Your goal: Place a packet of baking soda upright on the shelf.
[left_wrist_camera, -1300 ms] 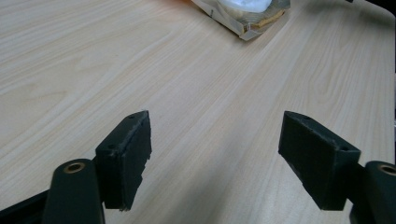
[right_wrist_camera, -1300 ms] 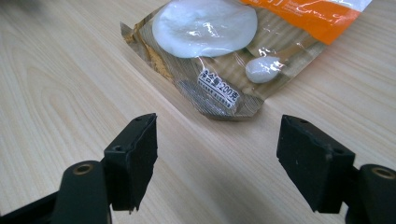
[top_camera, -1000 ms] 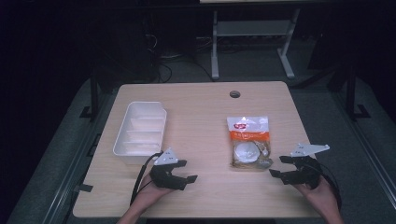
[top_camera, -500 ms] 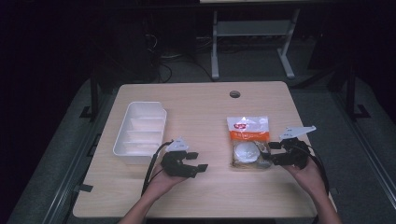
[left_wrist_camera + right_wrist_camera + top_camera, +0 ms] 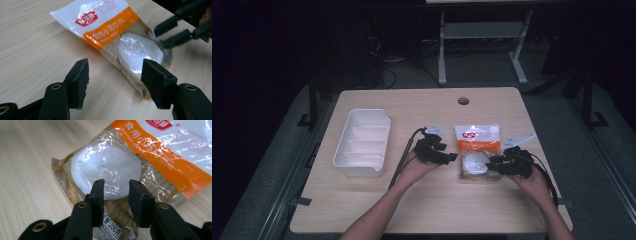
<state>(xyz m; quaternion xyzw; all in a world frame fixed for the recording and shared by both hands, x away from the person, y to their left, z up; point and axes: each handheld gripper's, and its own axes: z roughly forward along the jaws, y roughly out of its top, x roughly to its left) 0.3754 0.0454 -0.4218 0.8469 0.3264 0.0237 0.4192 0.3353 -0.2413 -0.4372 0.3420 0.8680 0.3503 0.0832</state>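
Where jaws overlap, pouch [image 5: 117,170] hidden

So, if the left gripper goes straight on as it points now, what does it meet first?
Most likely the powder bag: the left gripper aims at its near, clear end, jaws apart and not touching.

Printed text on the food packet

The packet [image 5: 160,157] carries an orange band with white Chinese characters "食用小苏打", with smaller Latin print under it too fine to read. A red logo sits at the upper right of the right gripper view, illegible. Near the bottom centre, "量:200克" stands on the clear film.
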